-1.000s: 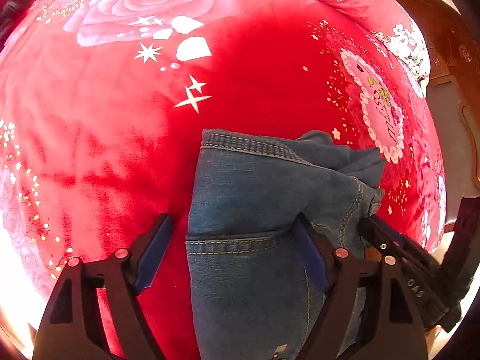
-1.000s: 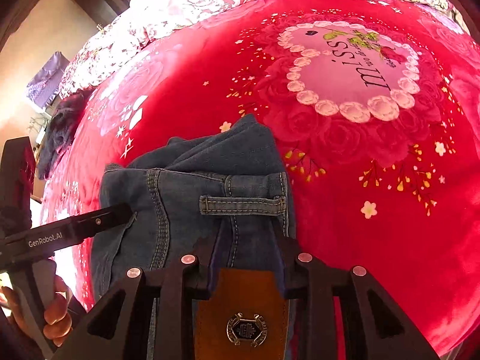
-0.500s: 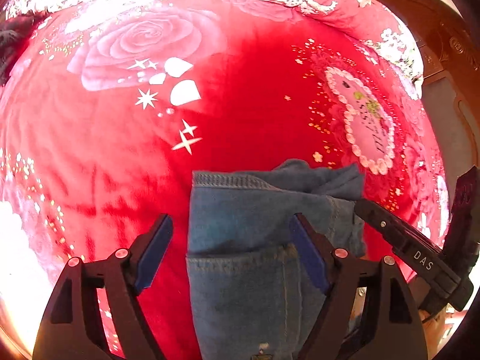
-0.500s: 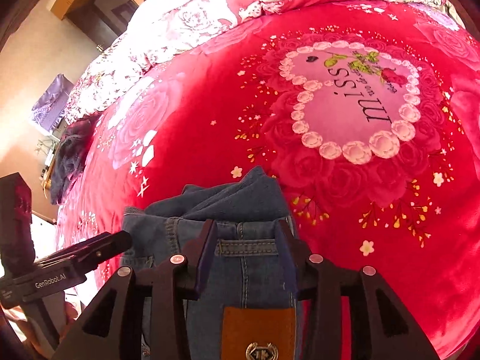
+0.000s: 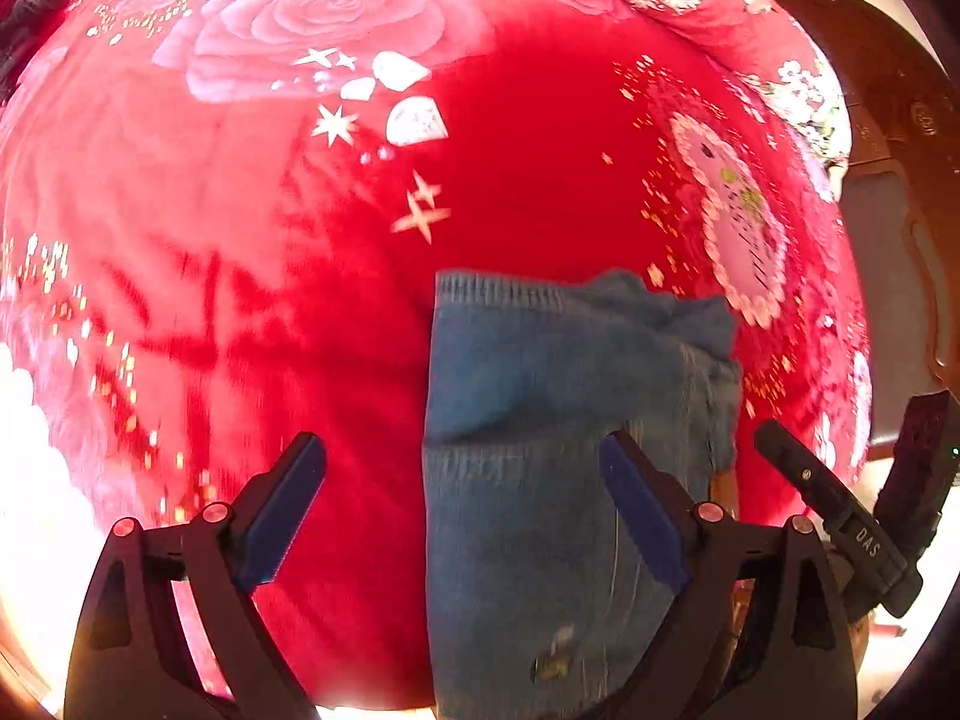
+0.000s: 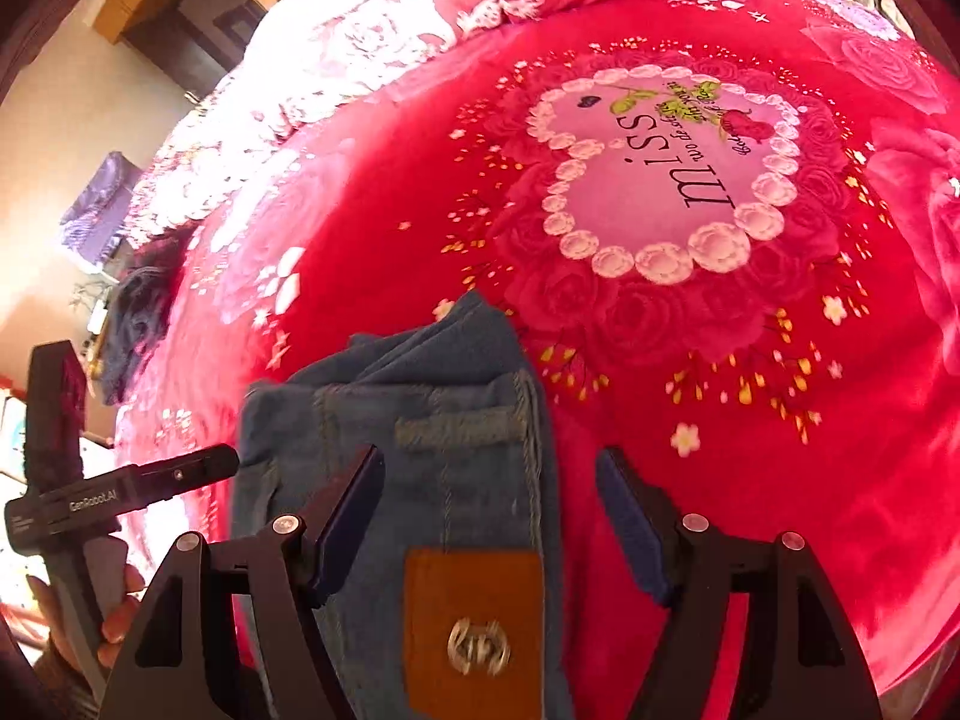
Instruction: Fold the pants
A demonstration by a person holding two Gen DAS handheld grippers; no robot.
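So the whole scene is a bed with a bright red blanket (image 5: pixel 510 192) over it, printed with big pink roses, white stars and a heart of white flowers with "miss" written inside (image 6: pixel 666 174). Beyond the bed, the right wrist view shows a beige wall, some dark wood furniture (image 6: pixel 180 30) and a purple thing (image 6: pixel 99 210) off to the side, plus a dark bundle of cloth (image 6: pixel 135 324) at the blanket's edge. The left wrist view catches a carved dark wood piece (image 5: pixel 900 120) on its right side instead.

The jeans (image 5: pixel 558 450) lie folded up on the blanket, close in front of both cameras. The left gripper (image 5: pixel 462 510) is spread wide and holds nothing; its right finger sits over the denim, its left finger over bare blanket, so the jeans' left edge runs between them. The right gripper (image 6: pixel 489 516) is also released and open, with the jeans' right edge between its fingers.

Only the right view shows the brown leather patch (image 6: pixel 474 624) with a metal emblem and the belt loop (image 6: pixel 459 429) above it. The left view is blurry, showing a stitched hem at the far edge. Each view also catches the other gripper at its side.
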